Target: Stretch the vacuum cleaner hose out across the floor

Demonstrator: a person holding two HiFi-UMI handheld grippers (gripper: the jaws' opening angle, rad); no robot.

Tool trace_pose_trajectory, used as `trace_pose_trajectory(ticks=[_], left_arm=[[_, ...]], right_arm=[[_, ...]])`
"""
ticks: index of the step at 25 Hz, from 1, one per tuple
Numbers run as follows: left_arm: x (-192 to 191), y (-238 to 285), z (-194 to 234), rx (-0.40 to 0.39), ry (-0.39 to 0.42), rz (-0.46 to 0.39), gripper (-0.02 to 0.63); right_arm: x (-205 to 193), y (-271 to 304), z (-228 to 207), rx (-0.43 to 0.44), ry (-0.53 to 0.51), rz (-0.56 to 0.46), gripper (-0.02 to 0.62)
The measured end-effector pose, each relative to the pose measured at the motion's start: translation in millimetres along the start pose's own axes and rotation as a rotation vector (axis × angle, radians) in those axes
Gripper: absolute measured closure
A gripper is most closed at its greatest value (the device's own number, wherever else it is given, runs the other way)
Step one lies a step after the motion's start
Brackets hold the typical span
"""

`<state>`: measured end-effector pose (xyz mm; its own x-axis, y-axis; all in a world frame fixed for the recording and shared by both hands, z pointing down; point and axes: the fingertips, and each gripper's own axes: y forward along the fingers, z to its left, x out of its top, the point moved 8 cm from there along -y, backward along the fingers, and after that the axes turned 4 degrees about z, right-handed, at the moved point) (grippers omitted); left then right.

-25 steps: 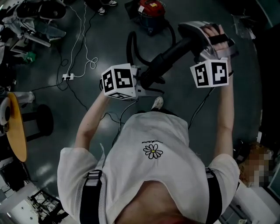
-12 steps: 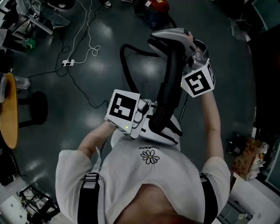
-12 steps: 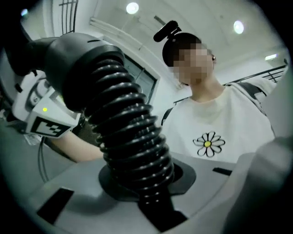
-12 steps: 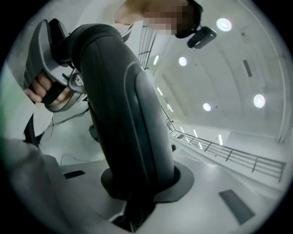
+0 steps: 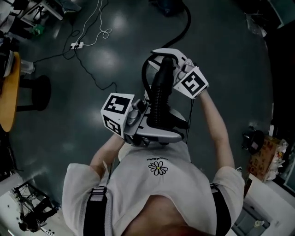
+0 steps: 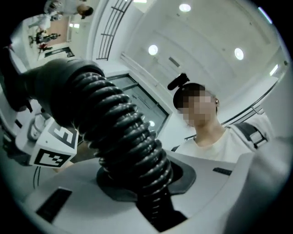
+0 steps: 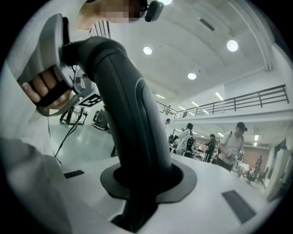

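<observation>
The black vacuum hose [image 5: 159, 99] is held up in front of my chest, and its thin length [image 5: 186, 25] trails over the dark floor to the vacuum cleaner [image 5: 168, 4] at the top edge. My left gripper [image 5: 140, 124] is shut on the ribbed part [image 6: 123, 132], which passes between its white jaws. My right gripper [image 5: 173, 69] is shut on the smooth curved handle tube [image 7: 130, 114] higher up. In the left gripper view the right gripper's marker cube [image 6: 50, 146] shows behind the hose. A hand on the left gripper's grip [image 7: 46, 89] shows in the right gripper view.
A white cable with a power strip [image 5: 76, 45] and a black cable [image 5: 92, 78] lie on the floor at upper left. A round wooden tabletop [image 5: 9, 92] and a black stool [image 5: 37, 94] stand at the left. A box [image 5: 267, 159] sits at the right edge.
Both grippers have come in toward my body with the hose. The handle has turned from slanting to nearly upright. The vacuum cleaner has slid to the top edge of the head view.
</observation>
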<state>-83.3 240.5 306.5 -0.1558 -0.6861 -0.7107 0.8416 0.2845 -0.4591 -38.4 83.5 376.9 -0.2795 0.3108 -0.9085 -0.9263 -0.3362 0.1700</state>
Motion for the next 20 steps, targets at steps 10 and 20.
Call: trace_pose_trajectory(ticks=[10,20], left_arm=[[-168.0,43.4,-142.4,0.213,0.04,0.015,0.505],[-196.1,94.7,-202.4,0.15,0.094,0.129,0.505]], right_arm=[[-54.1,-116.4,238.5,0.097,0.519,0.26,0.377],[-50.5,-149.6,311.0,-0.053,0.622,0.256,0.377]])
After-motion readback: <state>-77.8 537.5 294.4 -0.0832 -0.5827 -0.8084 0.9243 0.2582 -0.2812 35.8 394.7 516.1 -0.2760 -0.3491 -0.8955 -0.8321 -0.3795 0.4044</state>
